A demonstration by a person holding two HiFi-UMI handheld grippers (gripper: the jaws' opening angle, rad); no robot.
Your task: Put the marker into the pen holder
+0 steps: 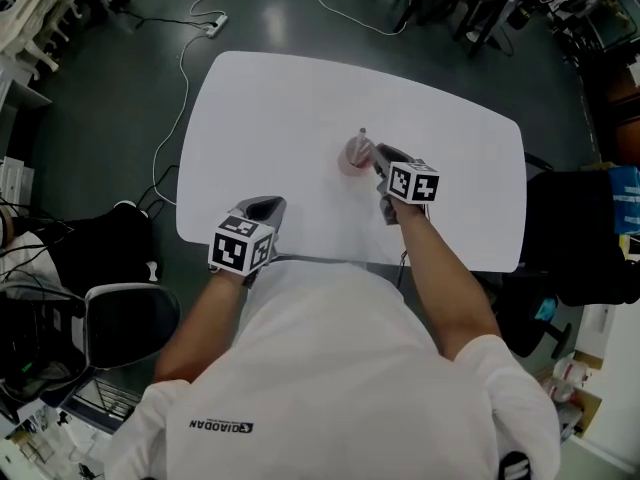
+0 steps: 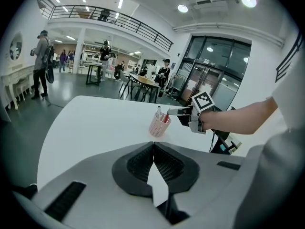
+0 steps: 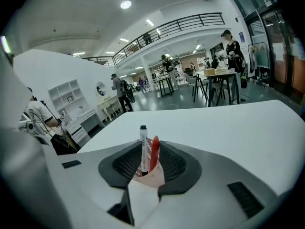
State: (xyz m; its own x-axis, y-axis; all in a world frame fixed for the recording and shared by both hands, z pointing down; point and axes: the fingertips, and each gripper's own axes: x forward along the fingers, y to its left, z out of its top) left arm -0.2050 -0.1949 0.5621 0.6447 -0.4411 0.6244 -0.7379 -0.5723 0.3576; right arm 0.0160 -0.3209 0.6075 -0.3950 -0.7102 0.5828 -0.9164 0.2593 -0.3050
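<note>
Right gripper: jaws stand apart, pads pressing on nothing. The pink mesh pen holder sits in the gap between the jaw tips, seen along the jaws in the right gripper view. In the head view this gripper lies just beside the holder, on its right.

Task item: the red marker stands inside the pen holder, tip end down, leaning slightly toward the right gripper. A white marker with a black cap stands upright beside it in the same holder, so the holder carries 2 markers. The left gripper view confirms both: red marker and white marker in the holder, with the right gripper's jaw tip close to the red one; contact cannot be judged.

Left gripper: jaws closed tip to tip, nothing between them. It hovers over the near edge of the table, well apart from the holder.

Surroundings: the holder stands near the middle of a white table with rounded corners. A white cable and power strip lie on the dark floor beyond the table. A chair stands at the person's left.
</note>
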